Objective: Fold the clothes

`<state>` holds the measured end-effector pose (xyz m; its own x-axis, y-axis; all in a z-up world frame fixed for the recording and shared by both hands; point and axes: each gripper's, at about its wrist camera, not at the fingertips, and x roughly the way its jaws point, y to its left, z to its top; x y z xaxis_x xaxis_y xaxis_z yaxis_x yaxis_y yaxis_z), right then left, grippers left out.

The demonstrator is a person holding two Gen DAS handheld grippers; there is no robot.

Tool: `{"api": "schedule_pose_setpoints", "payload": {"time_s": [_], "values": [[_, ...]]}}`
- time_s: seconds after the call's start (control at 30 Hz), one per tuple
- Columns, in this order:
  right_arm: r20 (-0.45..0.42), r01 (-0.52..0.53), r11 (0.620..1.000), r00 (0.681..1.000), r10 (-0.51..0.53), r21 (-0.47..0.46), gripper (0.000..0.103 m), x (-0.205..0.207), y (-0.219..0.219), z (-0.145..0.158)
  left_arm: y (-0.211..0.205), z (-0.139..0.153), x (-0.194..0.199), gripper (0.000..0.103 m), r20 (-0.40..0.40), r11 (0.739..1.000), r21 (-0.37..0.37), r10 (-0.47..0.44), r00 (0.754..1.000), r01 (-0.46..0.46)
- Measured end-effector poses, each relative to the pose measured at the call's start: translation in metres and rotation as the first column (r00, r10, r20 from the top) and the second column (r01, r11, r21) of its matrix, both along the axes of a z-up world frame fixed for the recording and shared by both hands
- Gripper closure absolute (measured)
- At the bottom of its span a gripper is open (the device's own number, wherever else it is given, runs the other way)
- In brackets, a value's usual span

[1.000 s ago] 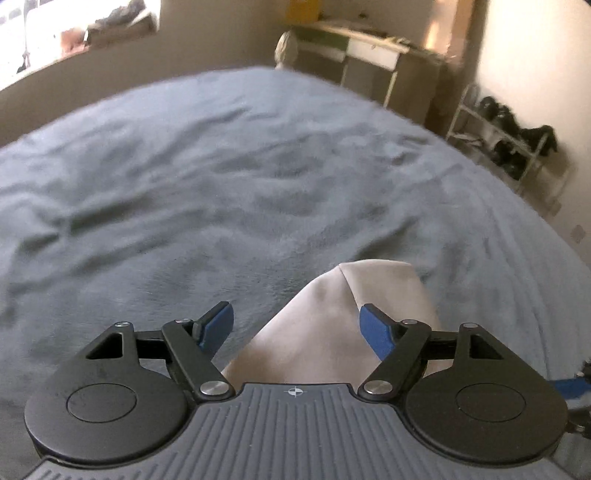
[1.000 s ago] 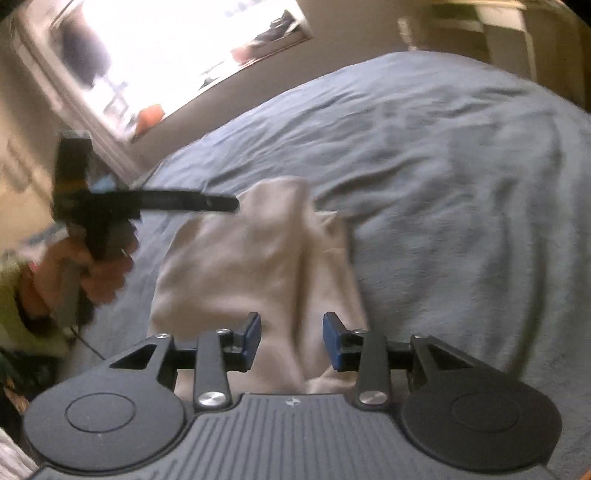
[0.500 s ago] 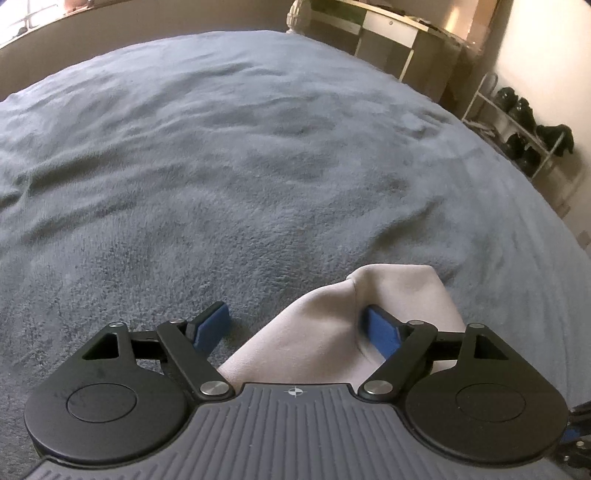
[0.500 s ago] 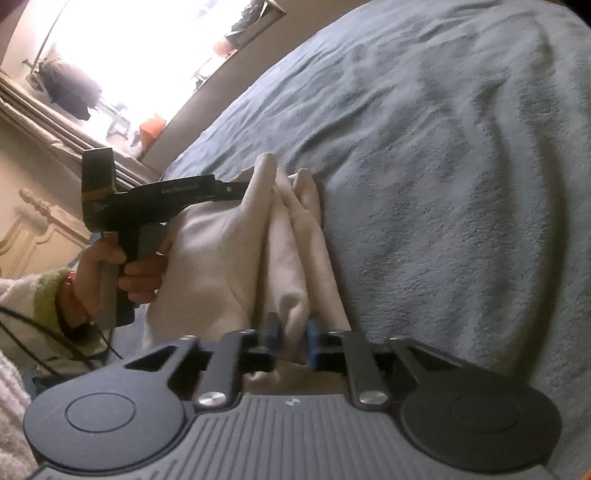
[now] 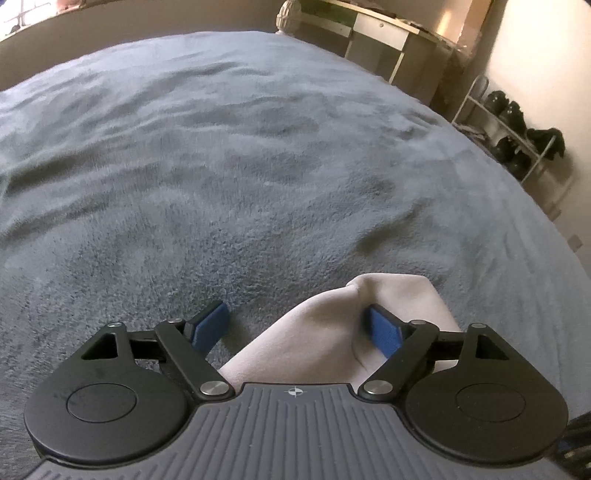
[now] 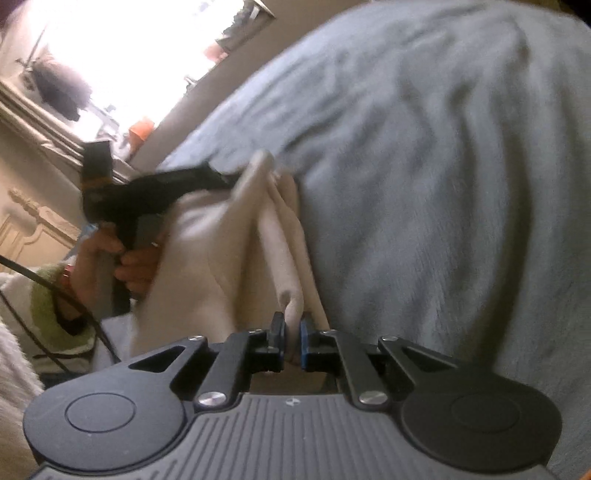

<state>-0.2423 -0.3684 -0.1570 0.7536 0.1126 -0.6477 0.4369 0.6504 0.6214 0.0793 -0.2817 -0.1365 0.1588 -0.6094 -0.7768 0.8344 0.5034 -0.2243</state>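
A beige garment [image 5: 332, 332] lies bunched on the grey-blue blanket [image 5: 258, 166] of a bed. My left gripper [image 5: 295, 314] straddles one corner of it; its jaws are opening, the left pad stands clear of the cloth and the right pad rests against a fold. In the right wrist view the garment [image 6: 221, 258] hangs in long folds between both tools. My right gripper [image 6: 291, 328] is closing, its pads pinching a narrow fold of the garment. The left gripper [image 6: 218, 177] shows there from the side at the cloth's far end, held by a hand [image 6: 125, 258].
The blanket [image 6: 443, 184] spreads wide and rumpled ahead of both grippers. A white desk [image 5: 388, 33] and a shoe rack [image 5: 509, 125] stand past the bed's far right edge. A bright window [image 6: 129, 55] and a green cuff [image 6: 48, 306] with a black cable sit left.
My right gripper went from open around the cloth to clamped on a fold, dropping and rolling. My left gripper's jaws spread wider and it sank toward the blanket.
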Motion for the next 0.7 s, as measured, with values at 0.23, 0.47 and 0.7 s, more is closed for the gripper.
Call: {"api": "schedule_pose_setpoints", "payload": {"time_s": [0.23, 0.47, 0.7], "values": [[-0.041, 0.076, 0.994, 0.996, -0.074, 0.073, 0.085, -0.003, -0.004, 0.010, 0.002, -0.005, 0.008, 0.016, -0.053, 1.000, -0.010, 0.001, 0.999, -0.002], [0.039, -0.018, 0.982, 0.999, 0.026, -0.190, 0.085, 0.028, 0.000, 0.082, 0.011, -0.006, 0.020, 0.016, -0.145, 0.997, -0.065, 0.024, 0.989, -0.033], [-0.127, -0.284, 0.902, 0.958, 0.256, -0.324, 0.087, 0.102, 0.041, 0.047, 0.029, 0.029, 0.039, 0.021, -0.204, 0.988, -0.102, 0.094, 0.974, -0.116]]}}
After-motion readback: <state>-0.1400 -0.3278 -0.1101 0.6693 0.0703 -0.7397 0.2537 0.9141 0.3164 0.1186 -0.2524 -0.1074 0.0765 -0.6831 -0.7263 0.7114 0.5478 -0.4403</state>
